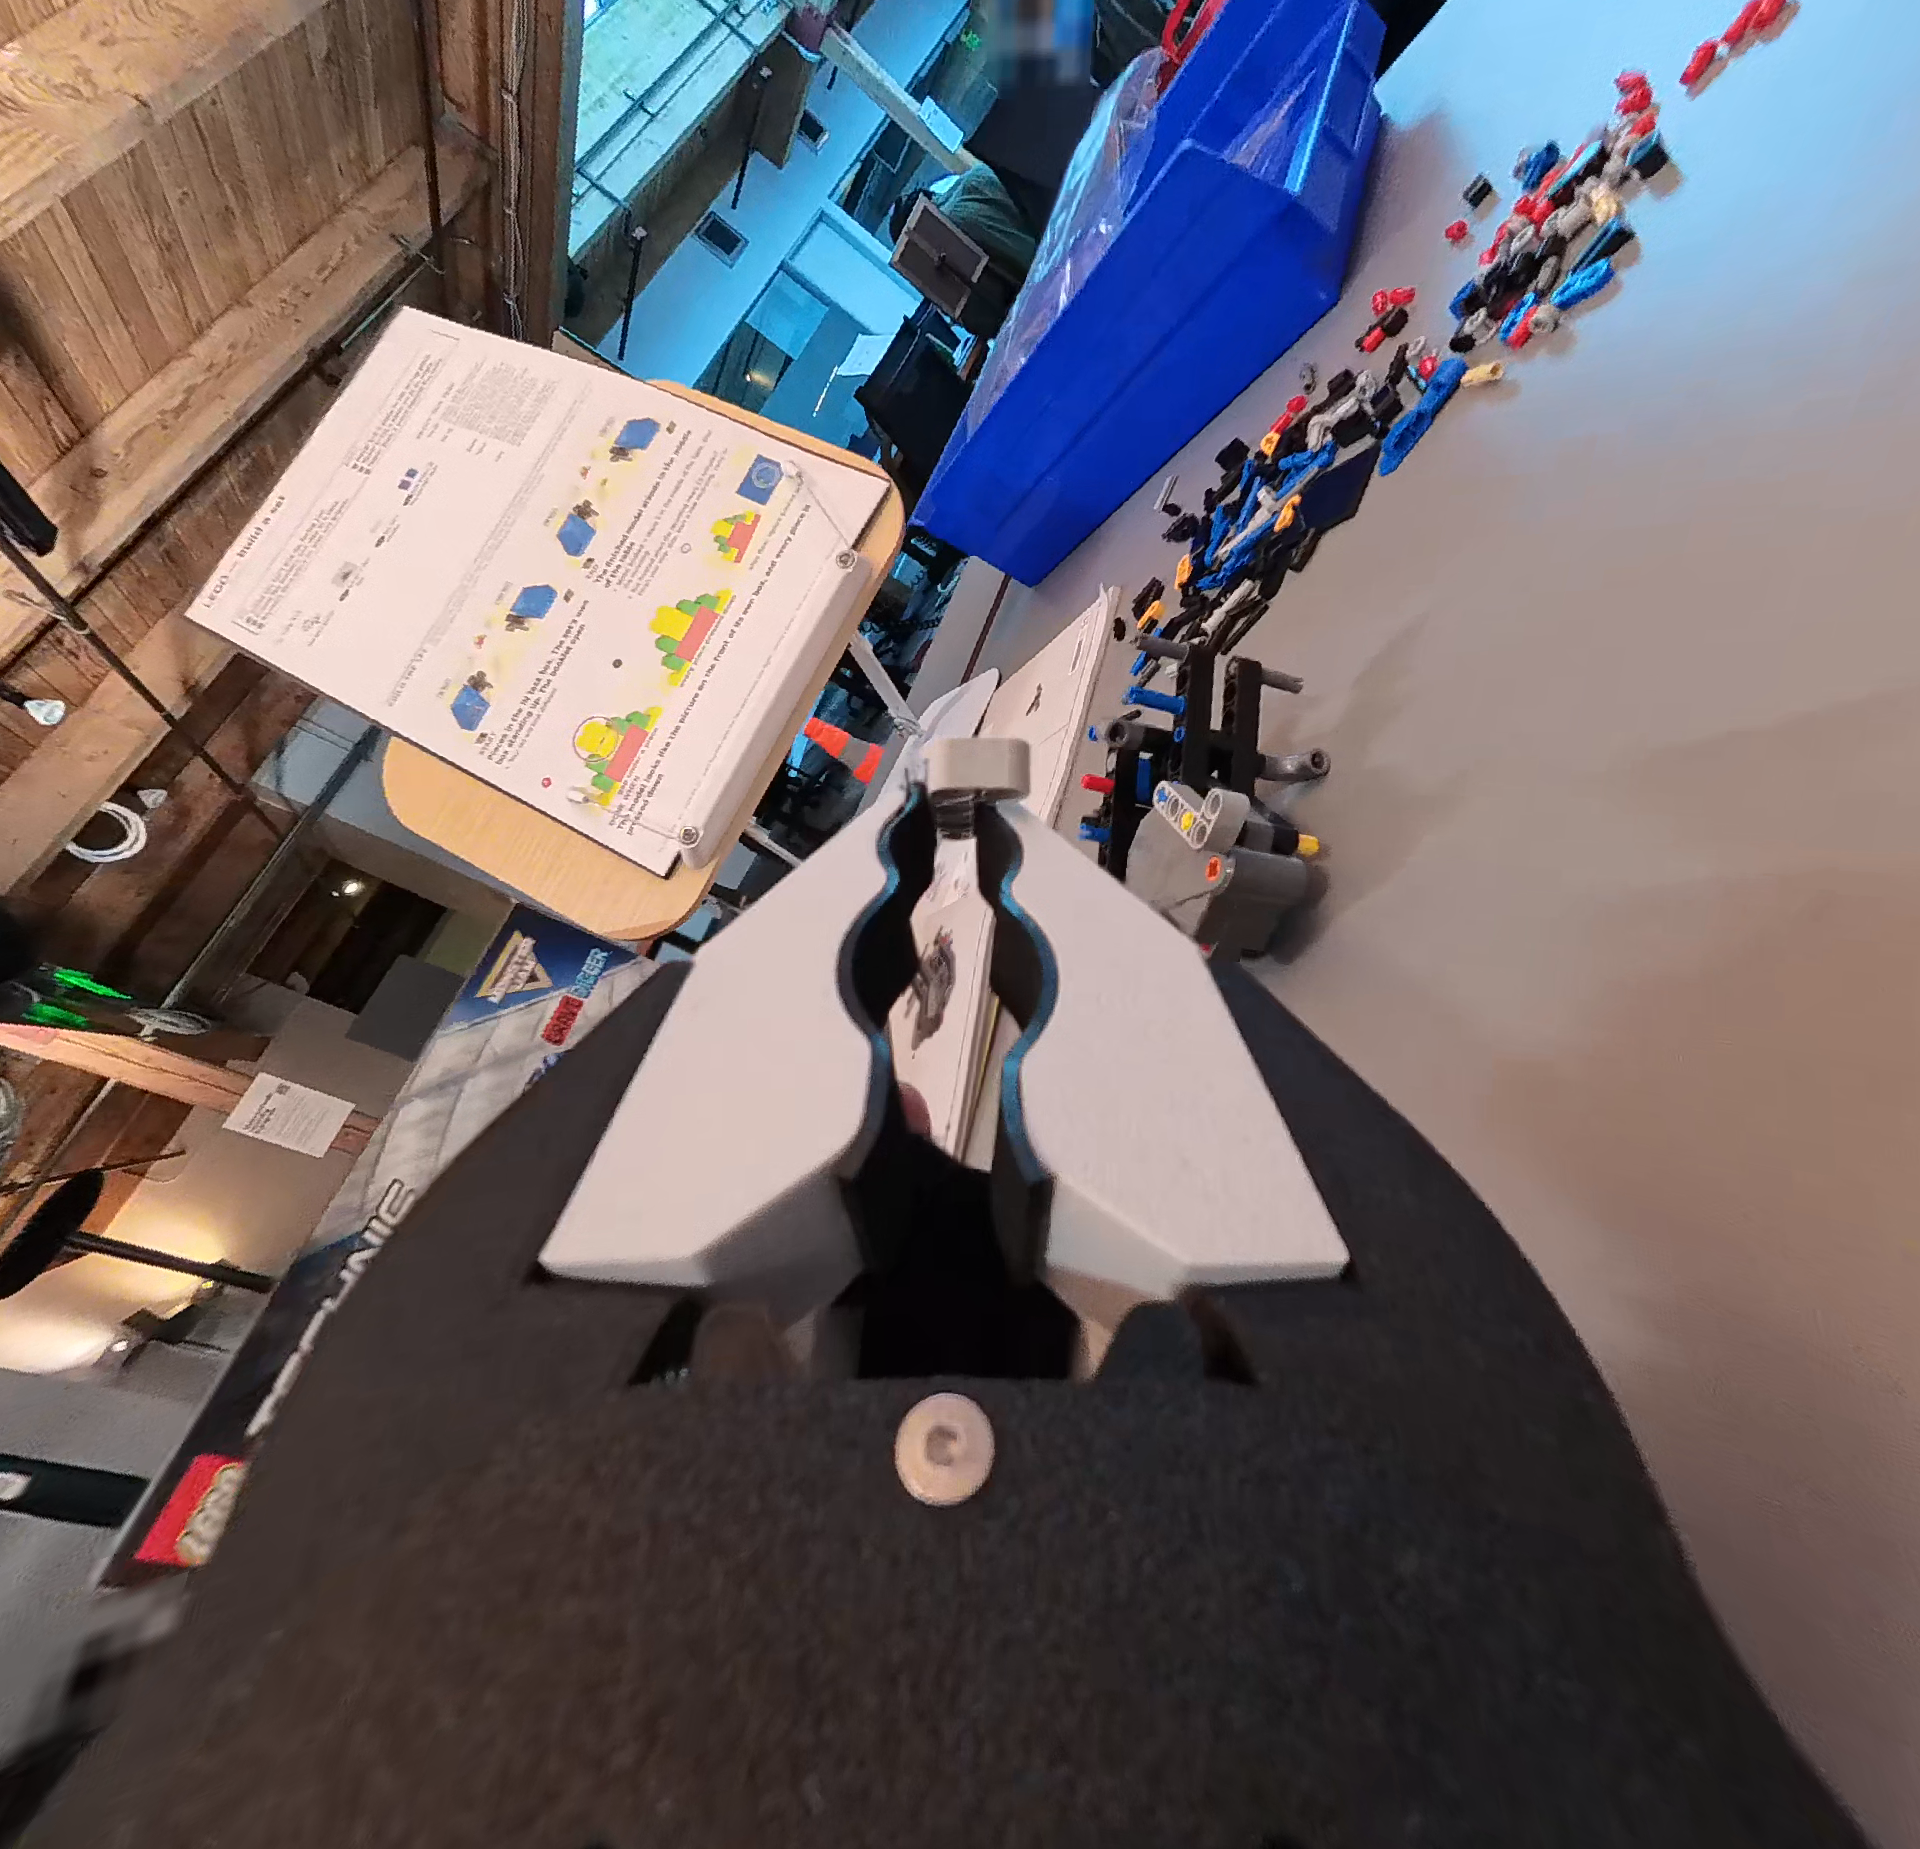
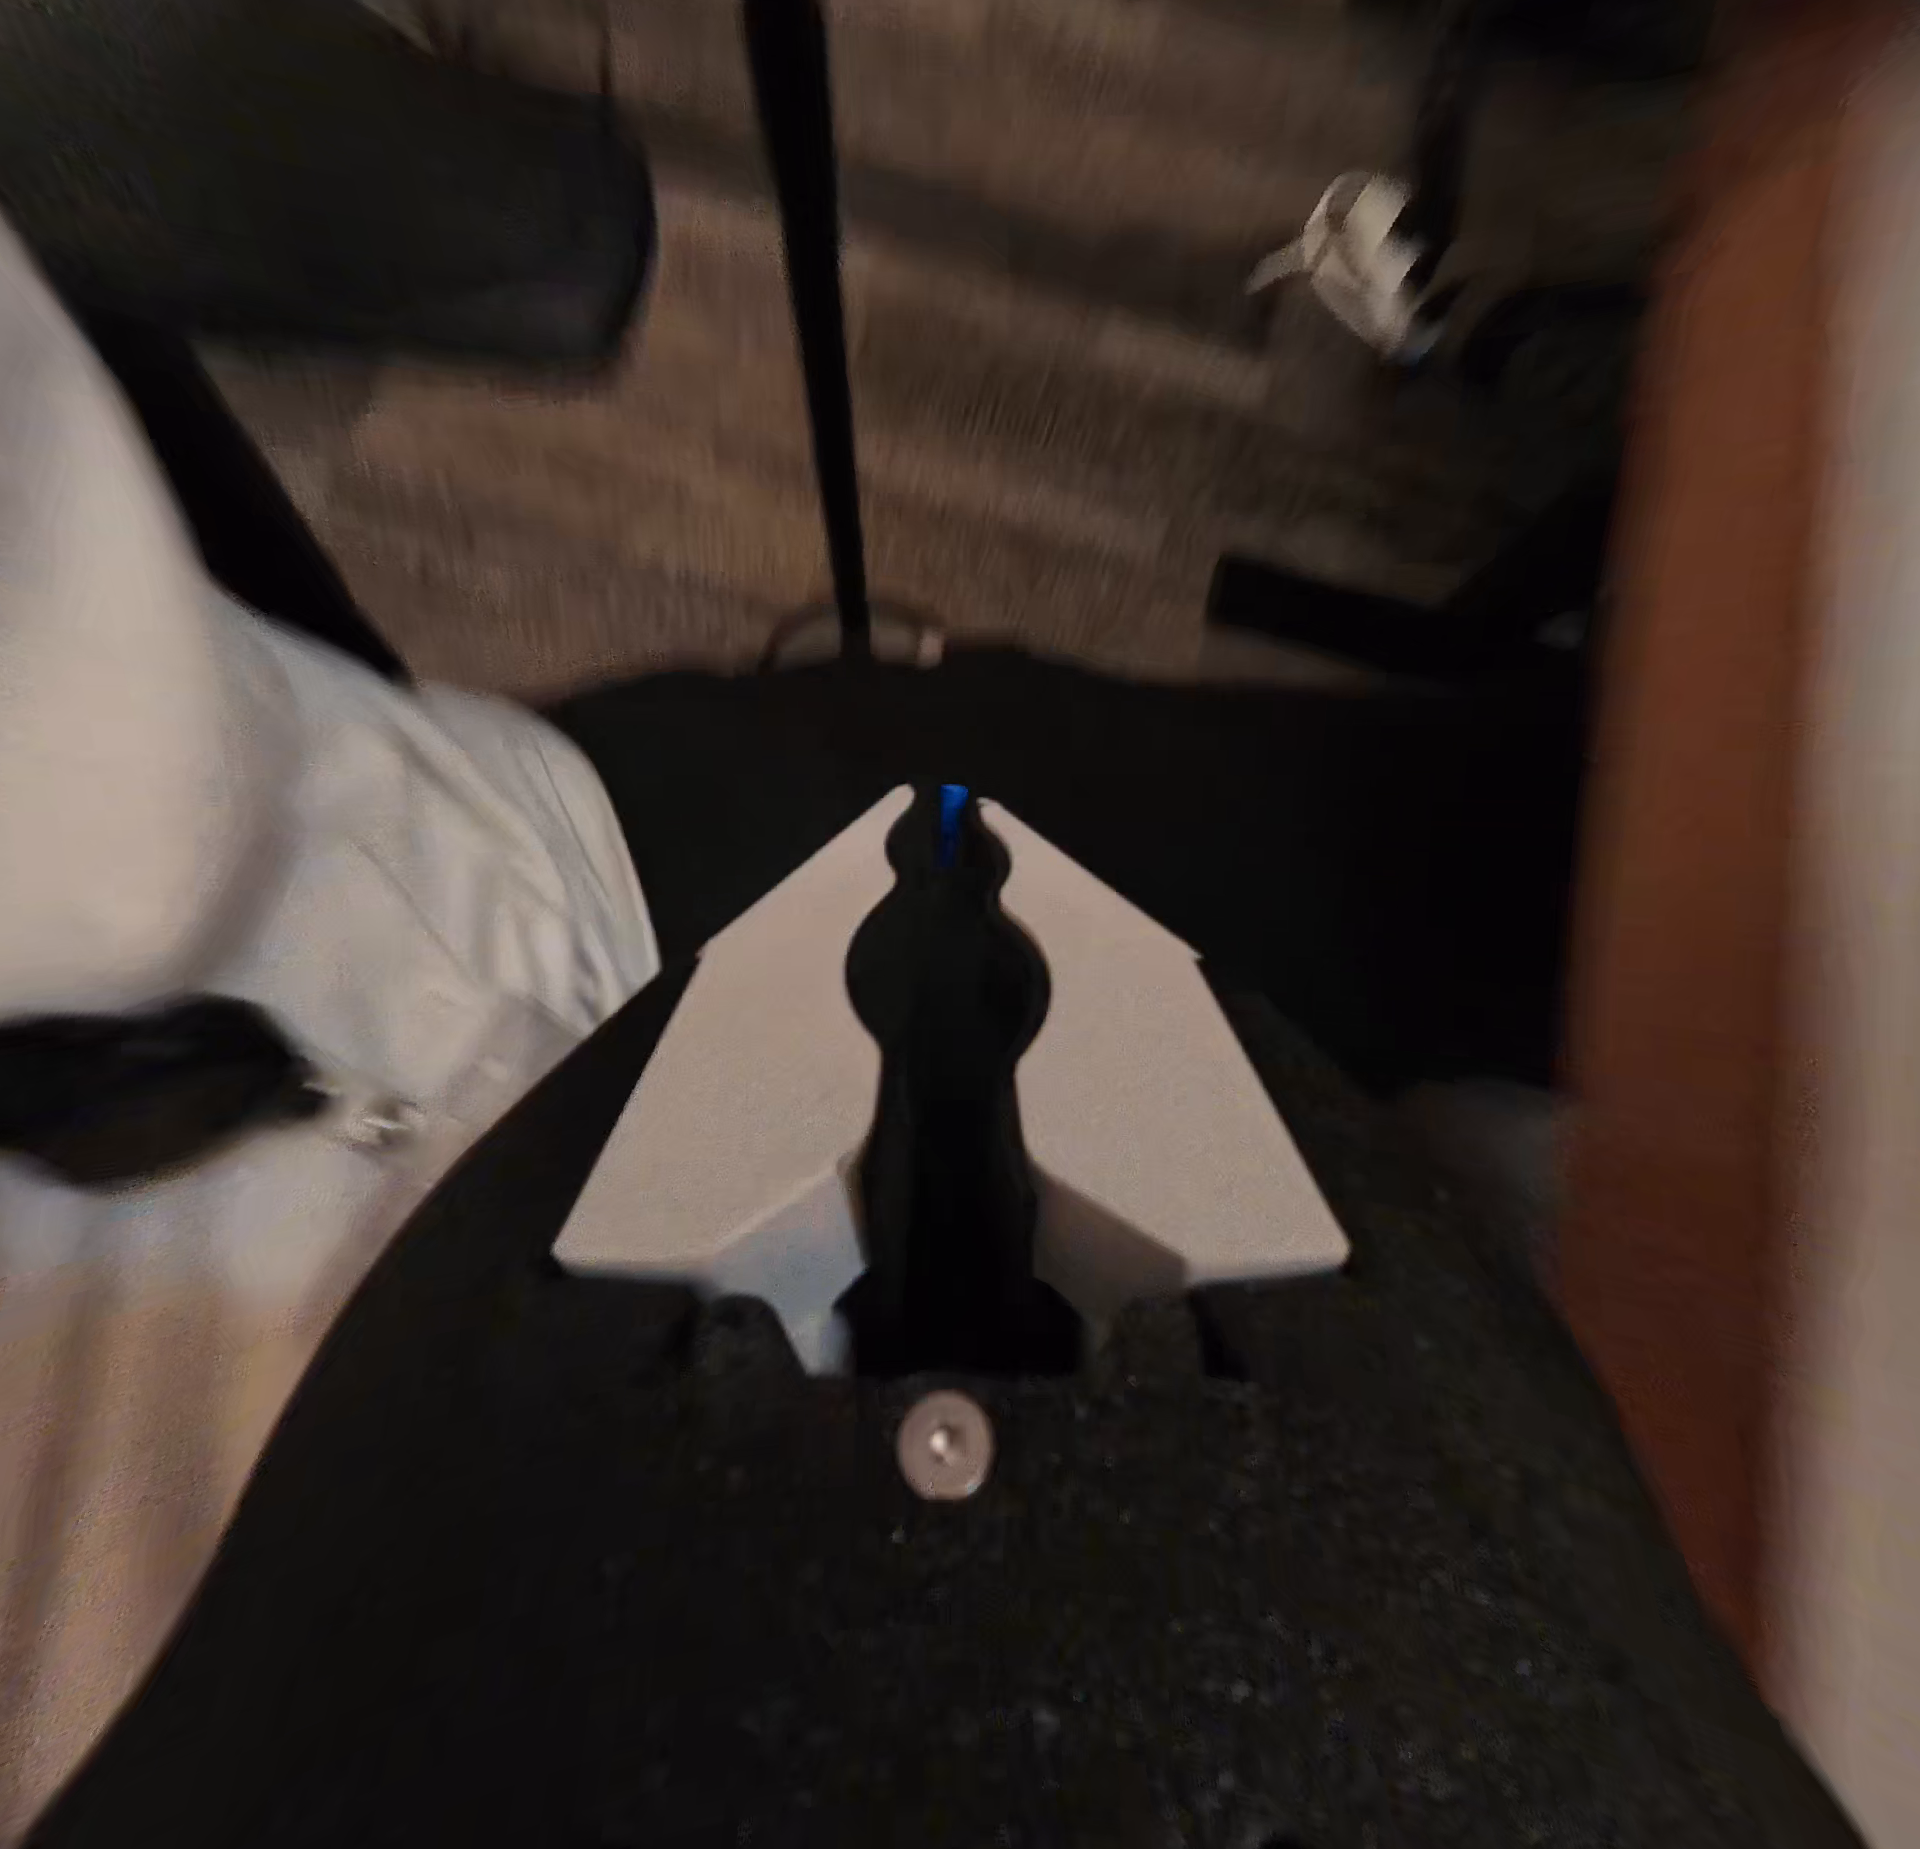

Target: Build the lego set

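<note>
Left gripper [image 1: 961, 812] around grey piece [image 1: 977, 766]

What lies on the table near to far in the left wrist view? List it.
Left gripper holding a grey piece → half-built model → loose pieces → blue bin.

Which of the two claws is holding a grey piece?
The left claw: it pinches a grey piece at its tips, while the right claw grips something small and blue.
</note>
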A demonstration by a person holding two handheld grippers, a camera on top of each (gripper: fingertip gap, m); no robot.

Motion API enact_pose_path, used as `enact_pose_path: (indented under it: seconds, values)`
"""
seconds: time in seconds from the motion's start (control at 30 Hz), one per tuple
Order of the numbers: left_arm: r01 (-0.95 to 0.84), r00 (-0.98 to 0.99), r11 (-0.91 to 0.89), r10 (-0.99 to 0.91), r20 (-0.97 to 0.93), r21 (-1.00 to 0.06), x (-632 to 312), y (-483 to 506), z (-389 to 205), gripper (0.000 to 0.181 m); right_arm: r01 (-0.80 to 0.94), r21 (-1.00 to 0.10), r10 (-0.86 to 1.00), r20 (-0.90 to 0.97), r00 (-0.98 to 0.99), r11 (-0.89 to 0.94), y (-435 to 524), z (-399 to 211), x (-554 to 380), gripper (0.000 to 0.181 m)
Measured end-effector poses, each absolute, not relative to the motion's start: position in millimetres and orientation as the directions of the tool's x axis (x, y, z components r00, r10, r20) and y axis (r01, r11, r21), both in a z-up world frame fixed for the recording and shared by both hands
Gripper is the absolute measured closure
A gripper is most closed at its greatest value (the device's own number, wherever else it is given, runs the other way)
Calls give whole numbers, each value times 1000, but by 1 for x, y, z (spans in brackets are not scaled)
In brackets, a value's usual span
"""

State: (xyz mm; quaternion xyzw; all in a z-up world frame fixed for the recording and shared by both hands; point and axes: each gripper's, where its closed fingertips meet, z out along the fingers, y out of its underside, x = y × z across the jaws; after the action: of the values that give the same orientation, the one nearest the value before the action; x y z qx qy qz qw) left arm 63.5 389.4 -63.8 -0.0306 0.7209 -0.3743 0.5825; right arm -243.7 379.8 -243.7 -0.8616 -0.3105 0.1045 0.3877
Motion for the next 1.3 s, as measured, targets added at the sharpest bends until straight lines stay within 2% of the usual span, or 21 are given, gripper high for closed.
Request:
enact_pose_path:
  seconds: [0.1,0.17,0.27,0.33,0.47,0.67,1.3]
  values:
    - [404,-383,619,-554,-739,-674,57,384,-53,175,202,-916,425,38,904,-347,383,-123,-197,177]
    - [417,-431,517,-611,-664,-747,50,381,-41,175,35,-982,252,-14,968,-187,373,-50,-129,178]
    - [433,-499,353,-672,-547,-829,37,372,-22,175,-191,-980,87,-186,979,59,350,19,-29,178]
    - [419,-554,236,-699,-452,-877,31,363,-12,176,-250,-950,39,-247,968,189,340,41,16,179]
    - [385,-570,148,-738,-361,-911,35,349,-5,176,-345,-902,72,-339,938,261,347,40,43,179]
    - [300,-606,0,-772,-190,-954,52,347,-1,176,-377,-887,86,-368,926,266,362,20,49,179]
    - [208,-642,-89,-764,-67,-974,64,357,-9,175,-347,-900,38,-350,936,266,370,5,65,178]
